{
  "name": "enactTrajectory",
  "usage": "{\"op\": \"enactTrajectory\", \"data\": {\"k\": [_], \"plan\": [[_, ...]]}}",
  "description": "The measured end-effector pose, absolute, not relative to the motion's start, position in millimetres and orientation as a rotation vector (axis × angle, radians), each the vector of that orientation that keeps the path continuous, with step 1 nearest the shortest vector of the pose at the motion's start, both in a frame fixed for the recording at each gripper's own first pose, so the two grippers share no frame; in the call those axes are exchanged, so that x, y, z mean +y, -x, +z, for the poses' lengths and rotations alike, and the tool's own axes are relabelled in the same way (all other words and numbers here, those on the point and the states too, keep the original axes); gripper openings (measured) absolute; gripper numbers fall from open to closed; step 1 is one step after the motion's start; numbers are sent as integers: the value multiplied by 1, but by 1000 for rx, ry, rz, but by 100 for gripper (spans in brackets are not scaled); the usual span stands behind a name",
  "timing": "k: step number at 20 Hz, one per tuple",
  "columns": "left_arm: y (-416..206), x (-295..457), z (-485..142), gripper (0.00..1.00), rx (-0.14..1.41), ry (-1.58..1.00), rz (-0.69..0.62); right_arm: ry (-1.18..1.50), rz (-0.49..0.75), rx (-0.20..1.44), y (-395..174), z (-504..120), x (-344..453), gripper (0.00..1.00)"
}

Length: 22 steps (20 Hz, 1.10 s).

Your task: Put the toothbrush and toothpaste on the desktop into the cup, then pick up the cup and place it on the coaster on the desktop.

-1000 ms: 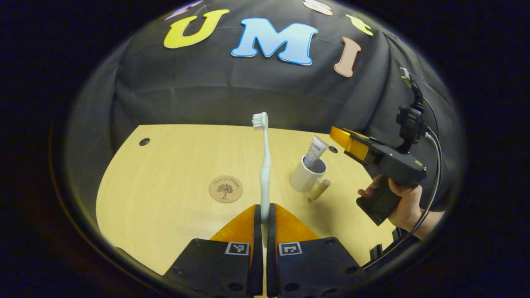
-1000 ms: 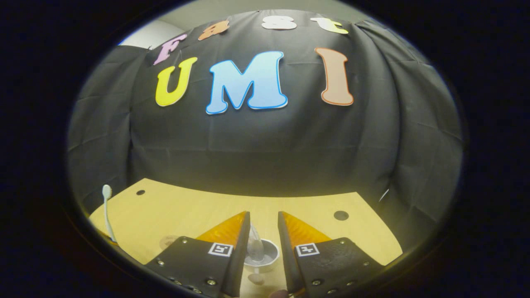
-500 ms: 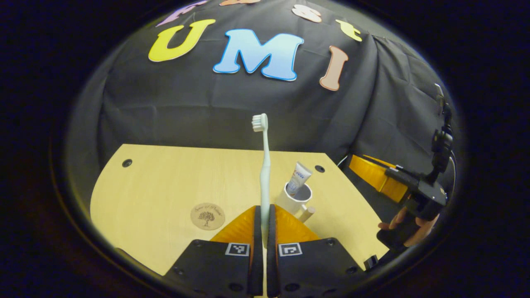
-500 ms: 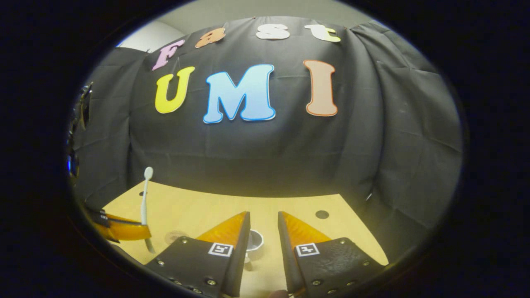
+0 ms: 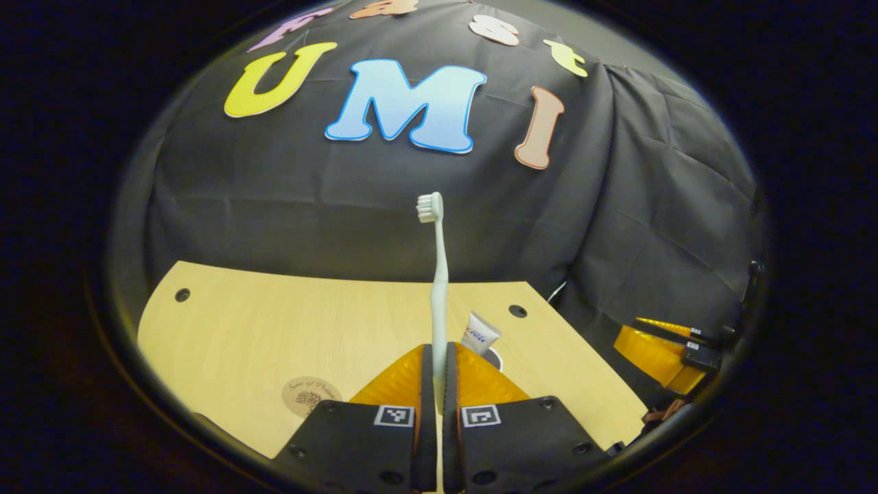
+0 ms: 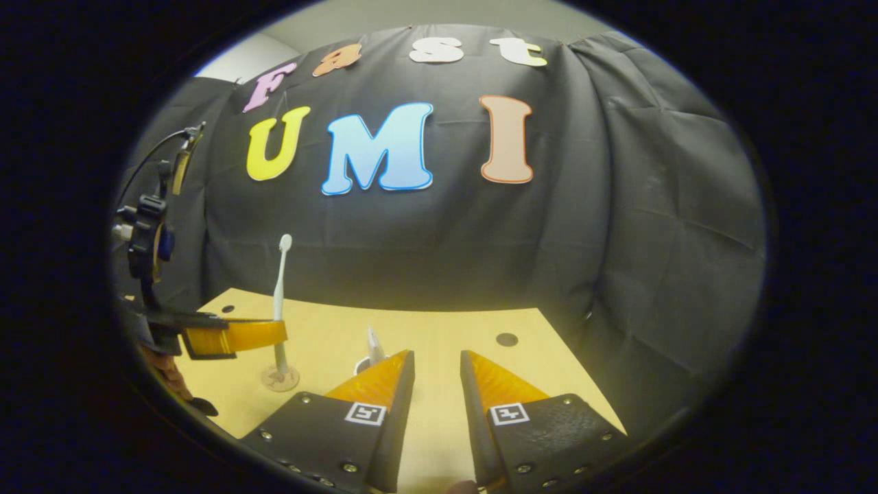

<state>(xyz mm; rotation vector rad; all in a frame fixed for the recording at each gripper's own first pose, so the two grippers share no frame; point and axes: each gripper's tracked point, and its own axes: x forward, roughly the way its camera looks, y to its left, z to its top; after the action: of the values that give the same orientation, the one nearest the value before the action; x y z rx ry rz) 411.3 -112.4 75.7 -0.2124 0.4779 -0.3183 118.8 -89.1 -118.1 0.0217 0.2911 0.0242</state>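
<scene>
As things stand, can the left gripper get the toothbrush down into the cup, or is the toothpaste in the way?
Probably yes. The left gripper holds the toothbrush upright, close to the cup. The toothpaste leans to one side, the right gripper hangs open and apart, so nothing visibly blocks it.

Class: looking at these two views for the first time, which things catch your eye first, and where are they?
A toothbrush stands upright, clamped in the left tool, bristles at the top. Just behind that tool, the toothpaste pokes up. The round coaster lies on the desktop, lower left.

Pale wood counter point(image 5: 274, 322) open on left; round wooden coaster point(image 5: 311, 396) flat, white toothpaste tube point(image 5: 479, 333) upright just right of centre.
</scene>
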Motion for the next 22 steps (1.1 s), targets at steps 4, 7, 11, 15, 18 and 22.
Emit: {"op": "enactTrajectory", "data": {"k": [4, 7, 11, 15, 18, 22], "plan": [[-431, -125, 67, 11, 457, 237, -321, -26, 9, 310, -107, -128, -100, 39], [-442, -136, 59, 11, 448, 257, -323, -30, 7, 321, -100, -133, -104, 41], [-454, -153, 55, 11, 427, 269, -336, -37, 2, 330, -94, -138, -109, 40], [-466, -167, 48, 11, 415, 279, -342, -38, -5, 355, -88, -149, -115, 42], [-472, -169, 40, 11, 407, 282, -334, -44, -11, 366, -90, -155, -117, 42], [-480, -175, 33, 11, 400, 289, -327, -44, -16, 377, -89, -161, -120, 42]]}}
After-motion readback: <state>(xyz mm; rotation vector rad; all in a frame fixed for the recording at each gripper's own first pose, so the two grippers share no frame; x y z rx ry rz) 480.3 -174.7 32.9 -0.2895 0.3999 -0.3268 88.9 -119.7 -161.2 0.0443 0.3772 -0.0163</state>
